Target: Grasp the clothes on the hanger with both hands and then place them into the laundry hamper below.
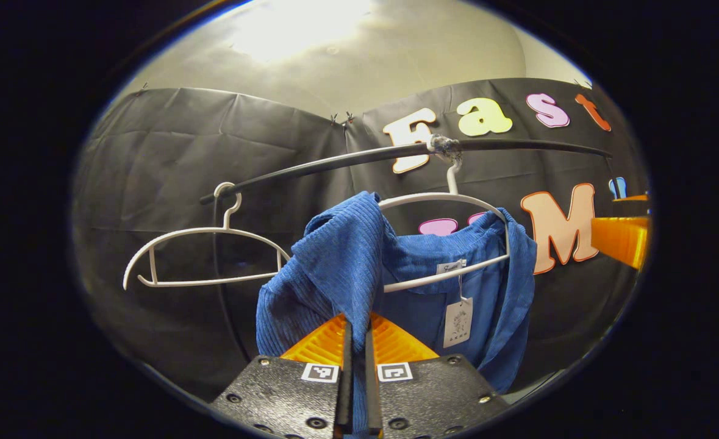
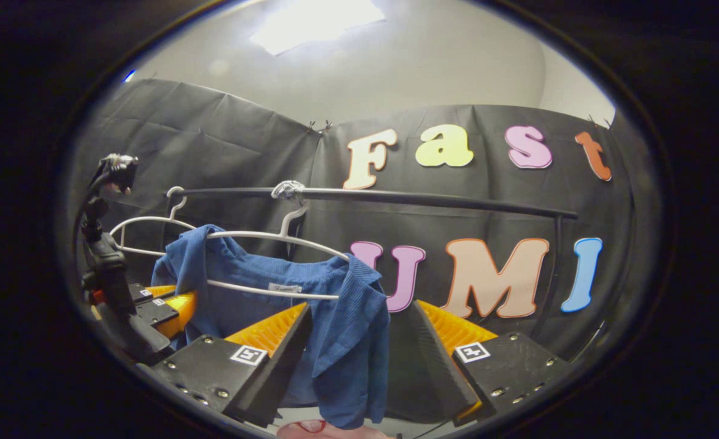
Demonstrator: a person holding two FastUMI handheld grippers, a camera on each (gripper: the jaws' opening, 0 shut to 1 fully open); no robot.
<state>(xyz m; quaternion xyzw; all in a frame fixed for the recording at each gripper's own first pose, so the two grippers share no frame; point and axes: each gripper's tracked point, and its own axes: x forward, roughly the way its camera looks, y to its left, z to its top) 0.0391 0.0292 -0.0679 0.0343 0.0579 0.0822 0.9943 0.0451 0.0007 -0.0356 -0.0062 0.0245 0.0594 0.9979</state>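
A blue shirt (image 1: 359,268) hangs on a white hanger (image 1: 444,201) hooked over the black rail (image 1: 347,160), with a paper tag (image 1: 458,322) dangling inside its collar. Left of that hanger on the rail hangs a second, bare hanger (image 1: 200,256). The left gripper (image 1: 357,341) is clamped on the shirt's left shoulder fold, fingers nearly together. The right gripper (image 2: 359,341) stands with its fingers wide apart around the shirt's right shoulder, which droops between them.
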